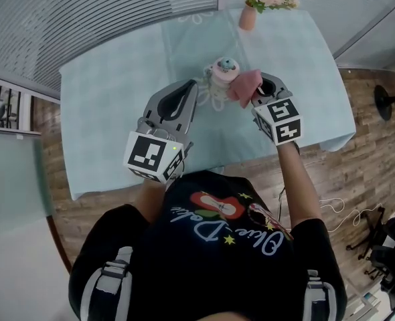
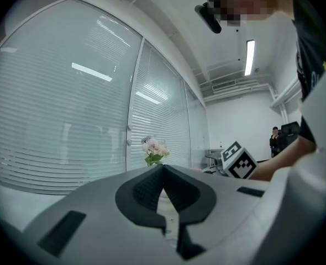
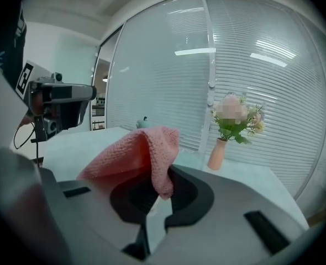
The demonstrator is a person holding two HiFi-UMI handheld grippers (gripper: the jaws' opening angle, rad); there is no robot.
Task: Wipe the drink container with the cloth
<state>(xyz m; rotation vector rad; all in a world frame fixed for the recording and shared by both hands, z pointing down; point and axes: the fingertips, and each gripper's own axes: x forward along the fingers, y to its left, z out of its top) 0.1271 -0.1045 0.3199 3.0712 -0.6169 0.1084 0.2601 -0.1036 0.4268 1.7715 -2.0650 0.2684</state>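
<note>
Head view: the pink cloth (image 1: 245, 85), pinched in the clenched jaws of the right gripper (image 1: 258, 93), appears to touch the right side of the lidded drink container (image 1: 223, 71) at mid-table (image 1: 110, 99). The left gripper (image 1: 194, 85), jaws closed tip to tip on nothing visible, sits just beside the container's left. A clean wipe likely needs light, sweeping pressure, with the left gripper bracing against tipping.

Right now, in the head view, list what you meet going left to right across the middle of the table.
left gripper → drink container → pink cloth → right gripper
</note>
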